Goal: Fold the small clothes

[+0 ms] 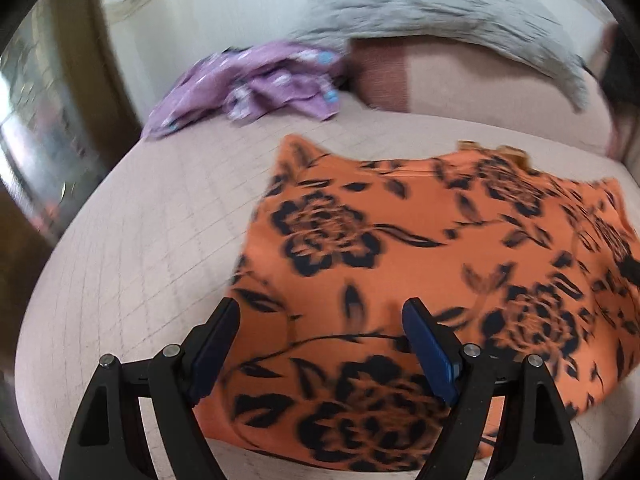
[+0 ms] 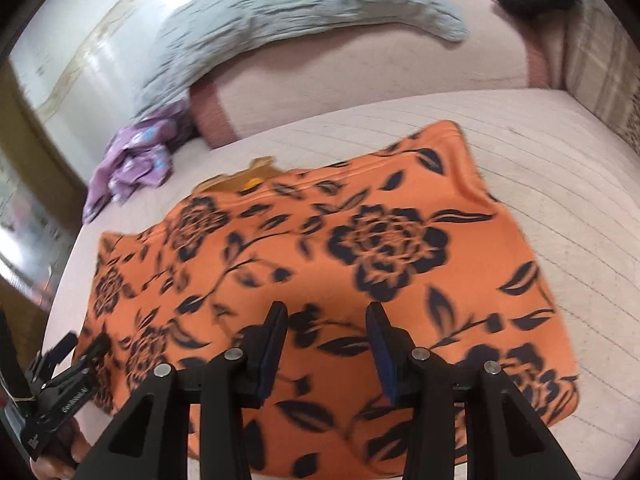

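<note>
Surface: a bed with a pale pink quilted cover (image 1: 132, 248), a grey pillow (image 1: 420, 12) and pink bolster at its far end, wall behind; both views smeared by motion. Far left of both grippers: a crumpled purple garment (image 1: 256, 84), well apart from the work. Item in hand for the task: an orange garment with black flower print (image 1: 400, 240), spread nearly flat on the cover, its long axis running left to right across both views, collar side away from the grippers and the near hem just beneath them. Left gripper (image 1: 320, 316): jaws wide apart, nothing between them, hovering over the garment's left near portion, its left finger over the bare cover just beside the left edge. Right gripper (image 2: 328, 316): jaws part-way apart, empty, pads clear of the cloth, hanging over the middle of the near half; the left gripper shows at this view's lower left edge by the garment's left corner. Judgement: each gripper is nearer its own end, so a crosswise or hem-to-collar fold needs each to drop onto the near edge below it.
</note>
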Action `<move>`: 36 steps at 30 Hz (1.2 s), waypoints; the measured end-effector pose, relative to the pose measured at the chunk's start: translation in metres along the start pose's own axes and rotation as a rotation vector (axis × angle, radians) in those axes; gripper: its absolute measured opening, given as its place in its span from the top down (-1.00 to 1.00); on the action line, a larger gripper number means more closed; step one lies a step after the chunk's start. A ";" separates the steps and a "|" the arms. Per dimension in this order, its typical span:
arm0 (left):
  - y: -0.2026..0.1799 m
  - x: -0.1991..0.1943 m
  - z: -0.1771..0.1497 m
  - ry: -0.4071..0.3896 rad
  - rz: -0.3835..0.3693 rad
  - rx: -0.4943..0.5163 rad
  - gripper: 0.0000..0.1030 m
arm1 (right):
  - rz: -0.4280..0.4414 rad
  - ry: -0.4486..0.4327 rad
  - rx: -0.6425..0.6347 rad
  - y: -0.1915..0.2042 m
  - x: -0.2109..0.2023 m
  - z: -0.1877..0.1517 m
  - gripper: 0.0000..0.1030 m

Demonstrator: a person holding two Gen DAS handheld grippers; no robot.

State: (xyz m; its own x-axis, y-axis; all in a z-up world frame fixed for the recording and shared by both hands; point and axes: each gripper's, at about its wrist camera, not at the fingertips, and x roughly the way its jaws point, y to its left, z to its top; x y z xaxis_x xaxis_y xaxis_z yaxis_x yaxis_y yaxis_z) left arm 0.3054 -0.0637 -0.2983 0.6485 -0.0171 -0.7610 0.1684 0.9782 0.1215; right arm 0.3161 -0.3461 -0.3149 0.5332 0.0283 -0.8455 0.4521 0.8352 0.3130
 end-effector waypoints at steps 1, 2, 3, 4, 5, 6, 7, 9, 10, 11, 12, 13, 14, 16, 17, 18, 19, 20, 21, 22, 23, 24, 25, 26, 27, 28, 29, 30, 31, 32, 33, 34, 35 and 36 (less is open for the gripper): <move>0.004 0.004 0.001 0.014 0.014 -0.013 -0.63 | -0.004 0.006 0.014 -0.004 0.001 0.001 0.13; 0.008 0.009 0.000 0.033 0.031 -0.017 -0.63 | -0.005 0.027 0.028 -0.008 0.005 0.002 0.13; 0.010 0.015 -0.001 0.057 0.040 -0.018 -0.63 | -0.003 0.055 0.039 -0.010 0.010 0.001 0.13; 0.011 0.017 -0.003 0.065 0.033 -0.024 -0.63 | -0.003 0.080 0.049 -0.012 0.016 0.000 0.13; 0.011 0.018 -0.003 0.065 0.031 -0.030 -0.63 | -0.010 0.084 0.044 -0.012 0.019 -0.001 0.13; 0.011 0.017 -0.003 0.062 0.033 -0.029 -0.63 | -0.022 0.079 0.024 -0.009 0.018 -0.001 0.13; 0.010 0.016 -0.003 0.061 0.035 -0.019 -0.63 | -0.028 0.077 0.010 -0.007 0.017 -0.001 0.13; 0.010 0.013 -0.002 0.055 0.033 -0.015 -0.63 | -0.015 0.074 0.012 -0.006 0.015 -0.002 0.13; 0.012 0.011 -0.002 0.050 0.029 -0.022 -0.63 | -0.008 0.072 0.018 -0.007 0.014 -0.002 0.13; 0.014 0.009 -0.001 0.041 0.027 -0.030 -0.63 | -0.007 0.068 0.023 -0.008 0.013 -0.002 0.13; 0.016 0.007 0.000 0.030 0.029 -0.038 -0.63 | -0.008 0.060 0.027 -0.009 0.011 -0.001 0.13; 0.017 0.005 0.002 0.024 0.035 -0.041 -0.63 | -0.010 0.046 0.033 -0.010 0.008 0.001 0.13; 0.020 0.005 0.004 0.019 0.041 -0.044 -0.63 | -0.014 0.033 0.037 -0.012 0.004 0.002 0.13; 0.023 0.006 0.006 0.019 0.053 -0.054 -0.63 | -0.035 0.017 0.043 -0.015 0.000 0.006 0.13; 0.025 0.006 0.007 0.022 0.057 -0.056 -0.63 | -0.051 0.011 0.043 -0.018 -0.001 0.007 0.13; 0.025 0.008 0.007 0.028 0.062 -0.058 -0.63 | -0.063 0.010 0.042 -0.019 -0.001 0.008 0.13; 0.025 0.009 0.006 0.036 0.059 -0.058 -0.63 | -0.072 0.014 0.043 -0.022 0.000 0.009 0.13; 0.023 0.010 0.006 0.042 0.055 -0.055 -0.63 | -0.079 0.021 0.050 -0.025 0.001 0.008 0.13; 0.021 0.011 0.006 0.050 0.049 -0.045 -0.63 | -0.084 0.026 0.058 -0.028 0.003 0.007 0.13; 0.018 0.012 0.005 0.056 0.043 -0.033 -0.63 | -0.087 0.032 0.066 -0.030 0.007 0.007 0.13; 0.014 0.013 0.004 0.066 0.039 -0.014 -0.63 | -0.092 0.039 0.067 -0.032 0.011 0.006 0.13; 0.009 0.017 0.002 0.089 0.043 0.015 -0.63 | -0.096 0.042 0.063 -0.032 0.014 0.005 0.13; 0.005 0.019 0.000 0.095 0.052 0.036 -0.63 | -0.102 0.041 0.053 -0.030 0.017 0.005 0.13; 0.004 0.017 0.000 0.086 0.056 0.042 -0.63 | -0.111 0.031 0.039 -0.028 0.017 0.004 0.13; 0.004 0.017 0.001 0.093 0.051 0.049 -0.63 | -0.118 0.024 0.026 -0.026 0.018 0.003 0.13; 0.004 0.016 0.001 0.102 0.041 0.055 -0.63 | -0.127 0.017 0.009 -0.024 0.018 0.002 0.13; 0.005 0.014 0.002 0.109 0.027 0.058 -0.63 | -0.131 0.007 -0.004 -0.023 0.018 0.001 0.13; 0.008 0.010 0.002 0.109 0.021 0.047 -0.63 | -0.130 -0.005 -0.009 -0.023 0.017 -0.001 0.13; 0.011 0.006 0.001 0.105 0.022 0.033 -0.63 | -0.125 -0.014 -0.008 -0.023 0.016 -0.002 0.13; 0.014 0.000 0.001 0.095 0.021 0.021 -0.63 | -0.118 -0.026 -0.002 -0.024 0.011 -0.005 0.13; 0.016 -0.007 0.000 0.080 0.016 0.018 -0.63 | -0.113 -0.037 0.009 -0.025 0.005 -0.007 0.13; 0.016 -0.013 -0.001 0.065 0.014 0.022 -0.63 | -0.105 -0.053 0.022 -0.027 -0.003 -0.010 0.13; 0.016 -0.022 -0.003 0.043 0.018 0.031 -0.63 | -0.100 -0.070 0.031 -0.028 -0.012 -0.014 0.13; 0.017 -0.029 -0.006 0.027 0.027 0.037 -0.63 | -0.100 -0.086 0.031 -0.029 -0.021 -0.017 0.13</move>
State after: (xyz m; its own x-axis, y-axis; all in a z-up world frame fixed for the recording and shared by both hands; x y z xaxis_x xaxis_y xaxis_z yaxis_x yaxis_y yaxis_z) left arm 0.2851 -0.0457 -0.2783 0.6330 0.0152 -0.7740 0.1791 0.9698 0.1655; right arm 0.2797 -0.3614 -0.3140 0.5429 -0.1030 -0.8334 0.5274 0.8142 0.2430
